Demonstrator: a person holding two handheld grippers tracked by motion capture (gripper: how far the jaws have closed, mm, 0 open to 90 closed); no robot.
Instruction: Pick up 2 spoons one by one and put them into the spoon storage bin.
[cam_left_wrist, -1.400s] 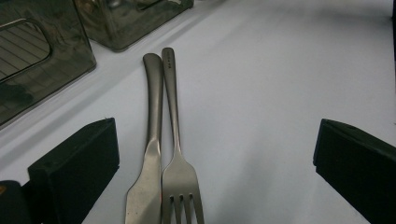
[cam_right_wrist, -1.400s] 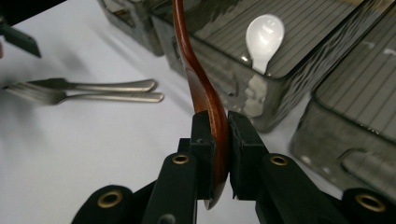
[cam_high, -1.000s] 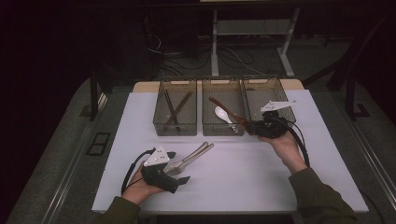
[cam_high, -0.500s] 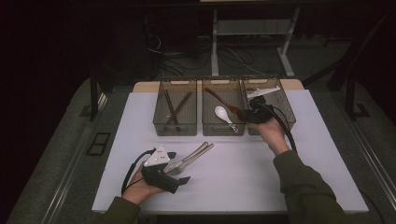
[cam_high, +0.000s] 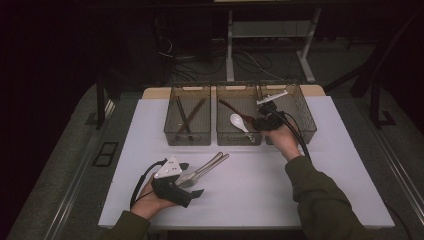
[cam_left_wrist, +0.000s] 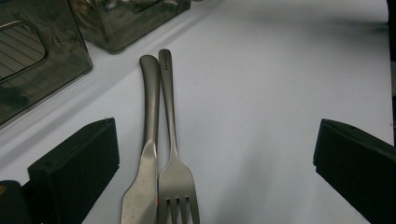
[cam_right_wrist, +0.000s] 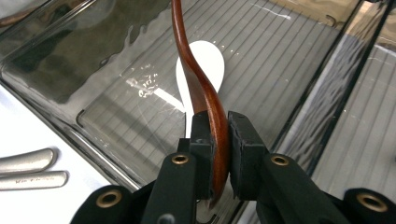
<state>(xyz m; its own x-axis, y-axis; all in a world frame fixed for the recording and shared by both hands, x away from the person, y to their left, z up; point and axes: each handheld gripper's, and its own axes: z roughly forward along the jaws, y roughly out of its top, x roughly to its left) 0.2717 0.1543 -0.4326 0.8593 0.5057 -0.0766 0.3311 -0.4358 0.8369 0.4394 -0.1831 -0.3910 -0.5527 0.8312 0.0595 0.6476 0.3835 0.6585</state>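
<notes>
- While the right gripper (cam_right_wrist: 218, 140) hangs over the middle bin (cam_high: 239, 138), its fingers (cam_right_wrist: 201, 140) are clamped on the bowl end of a wooden spoon (cam_right_wrist: 196, 79), whose brown handle arches up and away above the bin floor.
- Below the wooden spoon, a white spoon (cam_right_wrist: 203, 63) lies on the ribbed bottom of that bin.
- On the desk (cam_high: 260, 200), the left gripper (cam_left_wrist: 210, 172) rests with its fingers (cam_left_wrist: 79, 163) wide apart, one on each side of a metal knife (cam_left_wrist: 148, 140) and fork (cam_left_wrist: 173, 154).
- Knife and fork lie side by side, touching along their handles; neither finger touches them.
- Beyond them stand three clear bins in a row, the left bin (cam_high: 187, 136) holding dark sticks.
</notes>
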